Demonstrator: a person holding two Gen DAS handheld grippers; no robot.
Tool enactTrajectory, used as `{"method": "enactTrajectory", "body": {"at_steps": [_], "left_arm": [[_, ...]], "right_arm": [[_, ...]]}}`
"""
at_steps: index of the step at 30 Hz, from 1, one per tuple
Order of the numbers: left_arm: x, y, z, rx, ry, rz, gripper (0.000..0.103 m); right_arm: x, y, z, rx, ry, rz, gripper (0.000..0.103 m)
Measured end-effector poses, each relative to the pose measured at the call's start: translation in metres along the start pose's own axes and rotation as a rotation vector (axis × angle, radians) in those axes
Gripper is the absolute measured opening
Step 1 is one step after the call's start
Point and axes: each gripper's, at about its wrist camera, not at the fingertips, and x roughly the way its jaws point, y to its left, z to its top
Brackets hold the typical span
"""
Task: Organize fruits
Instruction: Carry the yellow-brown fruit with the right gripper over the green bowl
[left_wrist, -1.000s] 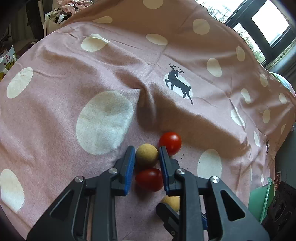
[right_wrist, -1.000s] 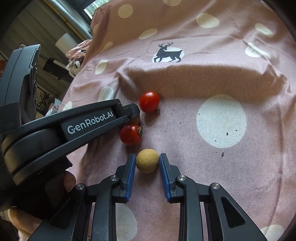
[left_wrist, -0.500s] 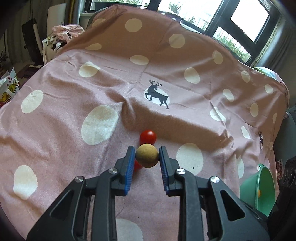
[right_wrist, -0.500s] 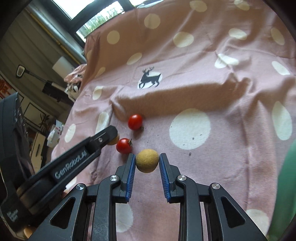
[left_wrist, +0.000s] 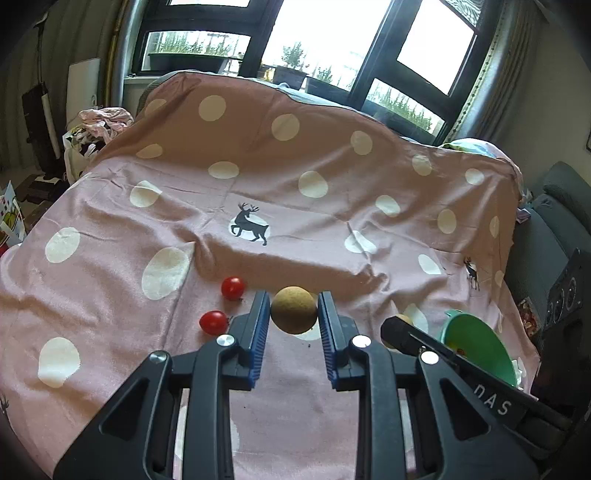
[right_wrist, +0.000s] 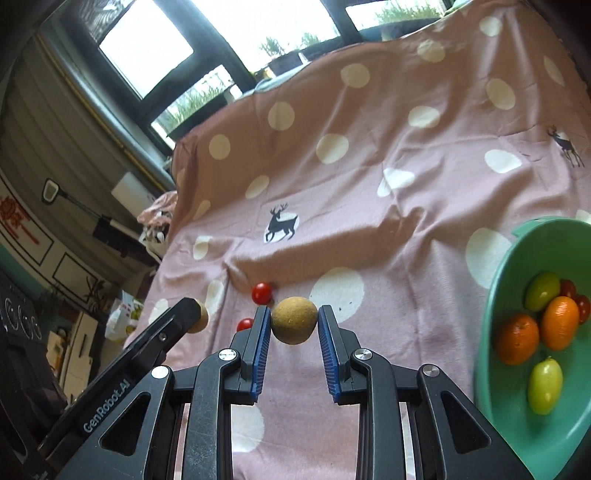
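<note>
On the left, 2 small red cherry tomatoes lie on the pink cloth with cream polka dots and deer prints (left_wrist: 110, 295): one nearer (left_wrist: 213, 322), one farther (left_wrist: 233, 287), at the foot of a fold in the cloth. A second ago both tan fruits sat beside them on that cloth; now neither does.

The left hand-held gripper (left_wrist: 293, 314) has its blue pads pressed on either side of a round tan rough-skinned fruit (left_wrist: 294, 309), which has come up off the cloth and hangs above it. Over that second the view has swung up from the cloth alone to take in the windows at the far side, so the lift looks well under way.

Right of it, the right hand-held gripper (right_wrist: 294, 320) is likewise clamped on a second round tan rough-skinned fruit (right_wrist: 294, 319), also raised clear of the cloth where it lay a second ago. The 2 tools ride close, side by side, each showing in the other's view.

Farthest right, near the cloth's right edge, stands the green plastic bowl (right_wrist: 495, 295), already holding 2 orange citrus fruits, 2 yellow-green oval fruits and some small red tomatoes. It has only come fully into view in the last moment.

My judgement: both tan fruits are picked and on their way to the bowl; the 2 tomatoes remain to be gathered after that
</note>
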Motion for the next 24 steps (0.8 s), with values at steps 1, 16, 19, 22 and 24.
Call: {"method": "enactTrajectory", "body": {"at_steps": [1, 16, 19, 22, 24], "left_arm": [[-0.002, -0.004, -0.001, 0.009, -0.005, -0.006, 0.026], [-0.03, -0.061, -0.018, 0.144, -0.049, -0.128, 0.026], [-0.033, -0.069, -0.021, 0.159, -0.053, -0.147, 0.026], [-0.034, -0.075, -0.023, 0.167, -0.047, -0.181, 0.026], [-0.034, -0.08, -0.025, 0.176, -0.047, -0.196, 0.026]], "right_arm": [[-0.005, -0.002, 0.001, 0.004, -0.015, -0.005, 0.028], [-0.072, -0.029, 0.007, 0.063, -0.187, -0.134, 0.028], [-0.081, -0.036, 0.007, 0.071, -0.214, -0.175, 0.028], [-0.091, -0.044, 0.007, 0.09, -0.236, -0.189, 0.028], [-0.097, -0.049, 0.007, 0.1, -0.246, -0.198, 0.028]]}}
